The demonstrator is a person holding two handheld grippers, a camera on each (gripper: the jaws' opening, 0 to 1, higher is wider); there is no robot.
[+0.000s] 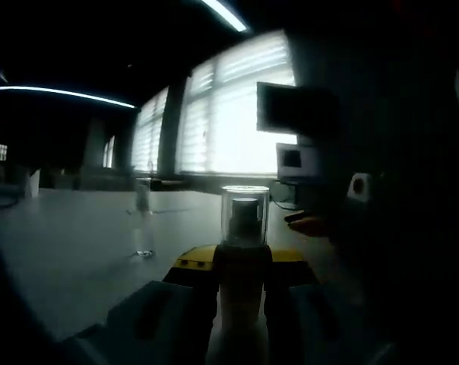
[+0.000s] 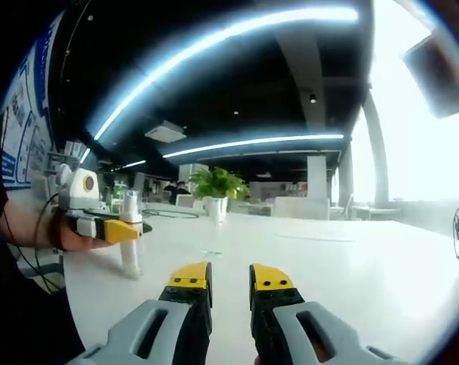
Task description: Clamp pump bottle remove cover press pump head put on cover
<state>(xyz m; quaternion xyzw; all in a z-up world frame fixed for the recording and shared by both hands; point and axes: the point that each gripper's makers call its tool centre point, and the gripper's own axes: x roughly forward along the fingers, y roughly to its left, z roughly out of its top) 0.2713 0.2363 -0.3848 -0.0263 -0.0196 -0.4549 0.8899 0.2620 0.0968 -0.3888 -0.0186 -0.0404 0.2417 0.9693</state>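
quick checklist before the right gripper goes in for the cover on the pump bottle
1. Pump bottle clamped in left gripper: ok, jaws closed on its body.
2. Clear cover on the pump head: ok, seated on top.
3. Bottle upright on the white table: ok, its base rests on the table in the right gripper view.
4. Right gripper free: ok, nothing between its jaws, narrow gap.
5. Right gripper lined up with cover: not ok, bottle sits far left of its jaws.
6. Jaw gap wide enough for cover: cannot tell.
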